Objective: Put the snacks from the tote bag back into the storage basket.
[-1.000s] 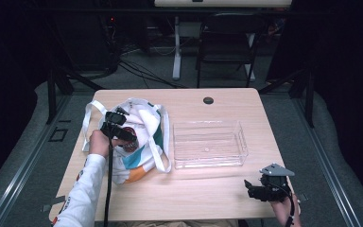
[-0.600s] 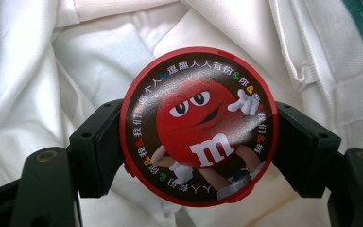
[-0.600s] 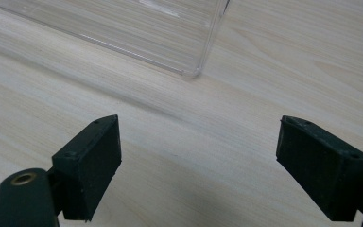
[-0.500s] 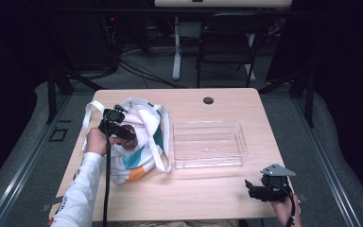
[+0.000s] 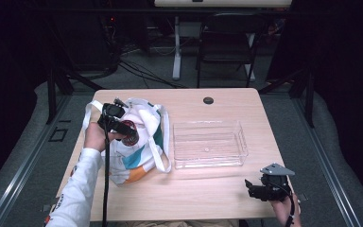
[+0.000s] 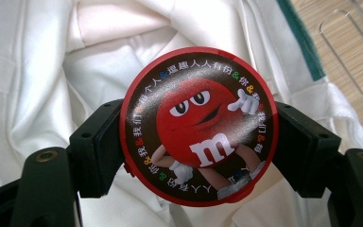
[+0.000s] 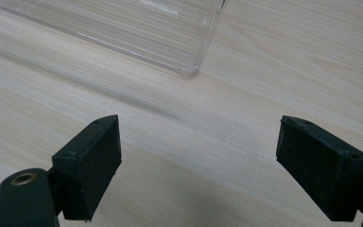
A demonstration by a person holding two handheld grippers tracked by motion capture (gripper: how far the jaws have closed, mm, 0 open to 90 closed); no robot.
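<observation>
Table [image 5: 194, 189] from above: left gripper [image 5: 123, 126] over the white tote bag [image 5: 139, 142], clenched on a round red candy tin [image 5: 130, 134]; clear plastic bin [image 5: 209, 143] just beside the bag, empty; right gripper [image 5: 257, 189] idle near the front right corner.

Left gripper view: tin [image 6: 198, 125] face-on, pinched by its rim between both black jaws, bag fabric [image 6: 52, 61] behind. Best lifted straight up, clear of the straps, grip kept square, probably bound for the bin.

Right gripper view: jaws spread wide, nothing between, bare wood beneath, bin corner [image 7: 189, 56] ahead.
</observation>
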